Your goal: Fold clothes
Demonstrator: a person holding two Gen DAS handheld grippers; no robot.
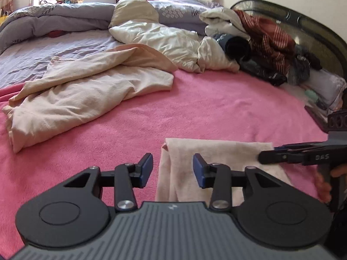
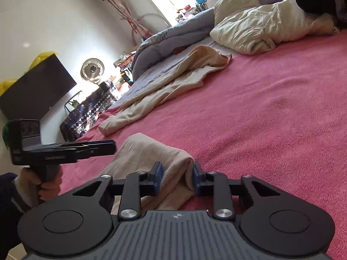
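A small pale pink folded cloth (image 1: 219, 151) lies on the pink blanket (image 1: 216, 108) at the near edge; it also shows in the right wrist view (image 2: 147, 151). My left gripper (image 1: 172, 169) is open, its jaws apart over the cloth's left edge. My right gripper (image 2: 177, 178) is open, its jaws on either side of a raised fold of the cloth without pinching it. The right gripper shows from the side in the left wrist view (image 1: 264, 155). A crumpled beige garment (image 1: 86, 91) lies further back to the left.
A cream quilt (image 1: 156, 34) and a grey duvet (image 1: 54, 19) lie at the back. A heap of dark and red clothes (image 1: 271, 43) sits against the headboard at right. A TV (image 2: 36, 86) and a fan (image 2: 92, 69) stand beyond the bed.
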